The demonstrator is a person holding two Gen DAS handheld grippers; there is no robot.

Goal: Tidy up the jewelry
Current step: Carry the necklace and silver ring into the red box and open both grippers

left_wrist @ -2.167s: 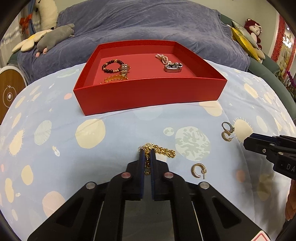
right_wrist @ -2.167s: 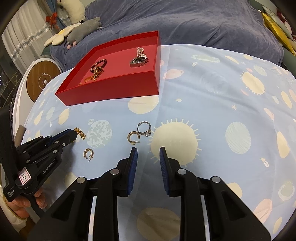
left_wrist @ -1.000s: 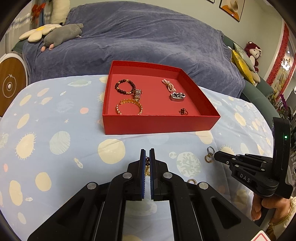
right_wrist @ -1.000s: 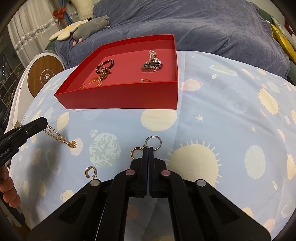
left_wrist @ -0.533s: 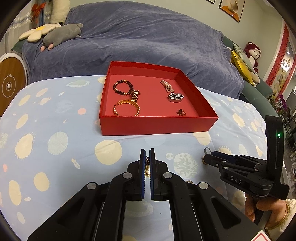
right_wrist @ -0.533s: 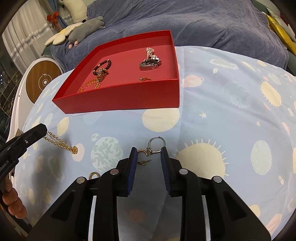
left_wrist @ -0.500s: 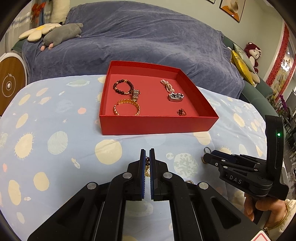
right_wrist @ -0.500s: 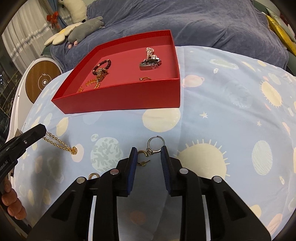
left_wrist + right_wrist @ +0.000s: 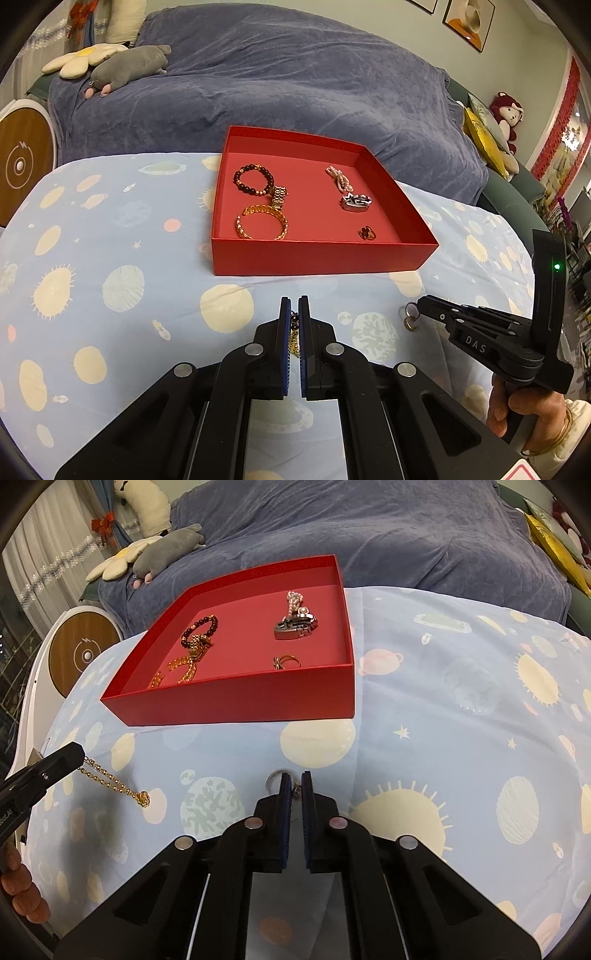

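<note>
Planet-print table cloth point(image 9: 122, 288) under red tray point(image 9: 321, 254); left hand-held gripper point(image 9: 294, 314) pinching gold chain point(image 9: 114, 781); right hand-held gripper point(image 9: 294, 786), just closing, clamped on silver ring point(image 9: 272, 777), marked "DAS".

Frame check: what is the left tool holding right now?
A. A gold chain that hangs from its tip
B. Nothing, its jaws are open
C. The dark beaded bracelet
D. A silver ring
A: in the right wrist view the gold chain dangles from the tip of the left tool, above the cloth and short of the red box.
</note>
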